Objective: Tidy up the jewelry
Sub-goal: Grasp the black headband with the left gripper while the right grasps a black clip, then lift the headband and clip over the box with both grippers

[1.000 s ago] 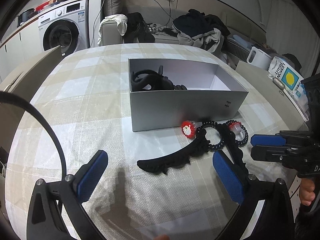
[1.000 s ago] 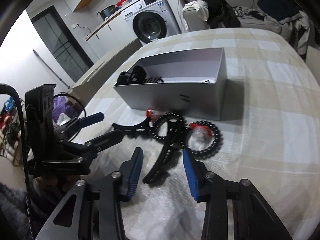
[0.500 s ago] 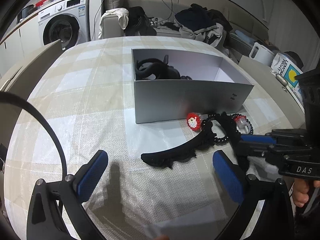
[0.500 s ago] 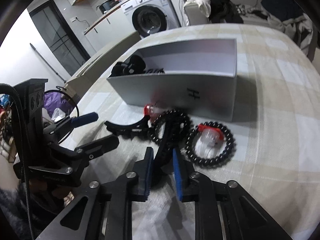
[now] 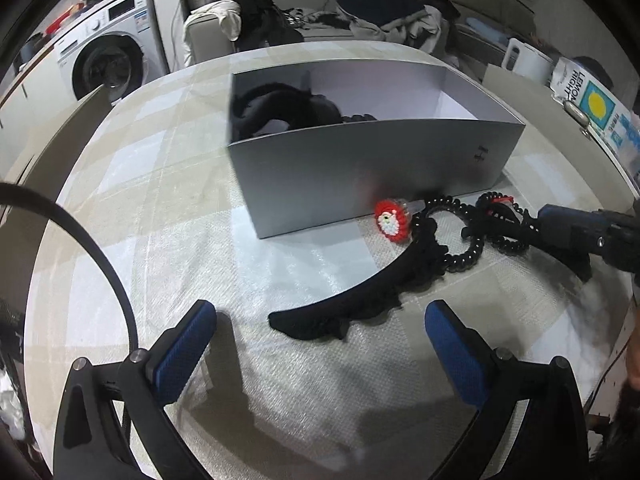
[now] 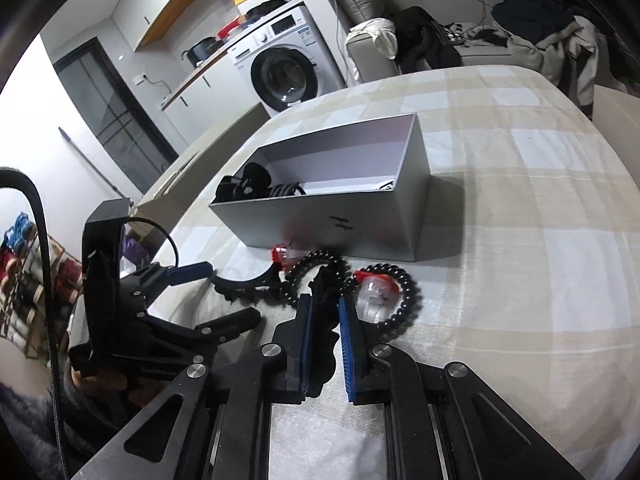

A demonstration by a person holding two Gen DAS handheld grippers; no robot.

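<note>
Headband [image 6: 320,332], black and frilled, lies on the tabletop [image 6: 520,240] before the box [image 6: 320,216]; the right tool [image 6: 324,312] seems clamped on one end, while the left tool [image 5: 320,320] hovers, fingers apart.

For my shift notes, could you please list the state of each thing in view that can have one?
Right gripper: shut on the black headband.
Left gripper: open, holding nothing.
Grey box: open-topped, dark items inside at one end.
Beaded bracelet: lying on the table, outside the box.
</note>
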